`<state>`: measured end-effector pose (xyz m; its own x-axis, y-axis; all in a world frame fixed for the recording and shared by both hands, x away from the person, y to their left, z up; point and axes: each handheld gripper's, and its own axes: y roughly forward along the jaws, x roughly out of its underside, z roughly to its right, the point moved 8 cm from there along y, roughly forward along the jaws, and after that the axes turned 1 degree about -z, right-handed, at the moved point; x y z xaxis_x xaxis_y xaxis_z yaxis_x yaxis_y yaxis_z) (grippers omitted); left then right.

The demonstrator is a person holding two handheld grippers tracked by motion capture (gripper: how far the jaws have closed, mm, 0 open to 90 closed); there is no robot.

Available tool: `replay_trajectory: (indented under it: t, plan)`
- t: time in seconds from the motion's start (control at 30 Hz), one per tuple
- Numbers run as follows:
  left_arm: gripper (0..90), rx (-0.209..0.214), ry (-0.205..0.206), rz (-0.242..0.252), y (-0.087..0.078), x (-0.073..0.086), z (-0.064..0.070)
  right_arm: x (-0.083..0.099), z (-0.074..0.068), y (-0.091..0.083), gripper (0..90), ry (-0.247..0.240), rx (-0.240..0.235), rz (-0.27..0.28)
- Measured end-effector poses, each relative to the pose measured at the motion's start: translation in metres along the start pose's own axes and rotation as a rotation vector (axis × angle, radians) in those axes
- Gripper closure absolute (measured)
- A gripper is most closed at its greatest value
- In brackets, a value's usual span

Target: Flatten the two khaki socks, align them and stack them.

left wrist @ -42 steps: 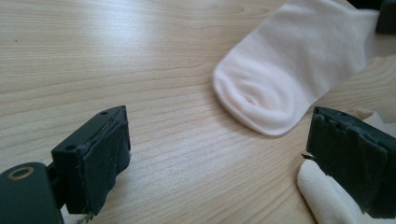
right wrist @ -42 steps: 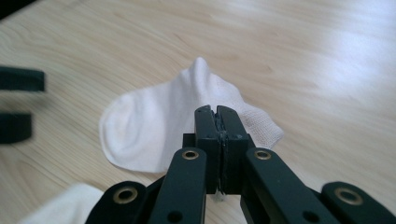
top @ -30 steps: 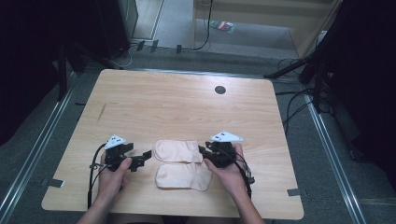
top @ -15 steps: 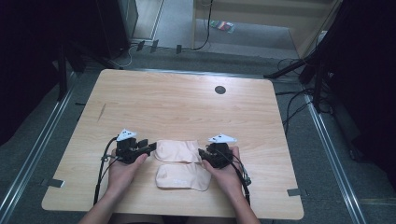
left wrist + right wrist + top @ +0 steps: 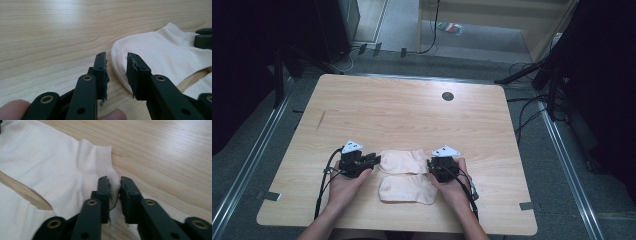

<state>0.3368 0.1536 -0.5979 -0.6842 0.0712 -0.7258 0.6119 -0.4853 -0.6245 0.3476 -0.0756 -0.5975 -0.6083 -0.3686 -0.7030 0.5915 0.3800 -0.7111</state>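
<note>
Upper sock (image 5: 403, 161) flat on tabletop (image 5: 412, 115), above lower sock (image 5: 407, 189). Right gripper (image 5: 115, 186) fingers pinch its cuff; left gripper (image 5: 116, 62) fingers narrowly apart at toe. Risk: thin cuff bite slipping when lifted.

Two pale socks (image 5: 404, 161) of soft, finely ribbed knit cloth lie on a smooth, faintly glossy light-wood table (image 5: 402, 115).
</note>
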Motion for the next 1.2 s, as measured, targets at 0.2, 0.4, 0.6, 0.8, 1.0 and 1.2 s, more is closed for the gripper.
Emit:
replay_trajectory:
  t: [0.2, 0.4, 0.6, 0.8, 1.0, 1.2]
  plan:
    - [69.9, 0.018, -0.024, 0.006, -0.001, 0.000, -0.001, 0.001, 0.004, -0.001, 86.7, 0.009, 0.020, 0.003]
    - [64.9, 0.030, -0.033, 0.012, 0.002, -0.001, 0.005, 0.001, 0.004, -0.002, 87.0, 0.007, 0.021, 0.010]
    - [73.6, -0.011, -0.025, -0.003, 0.004, 0.000, 0.003, 0.001, 0.006, -0.002, 87.5, 0.021, 0.024, 0.012]
    - [71.9, -0.010, -0.019, -0.010, 0.005, 0.000, 0.004, 0.002, 0.006, -0.003, 87.5, 0.022, 0.025, 0.012]
    - [73.1, -0.040, 0.002, -0.018, 0.008, 0.000, 0.007, 0.002, 0.004, -0.003, 87.6, 0.015, 0.019, 0.011]
    - [85.1, -0.047, 0.062, -0.049, 0.011, 0.001, 0.012, 0.003, 0.003, -0.003, 87.6, 0.009, 0.012, 0.012]
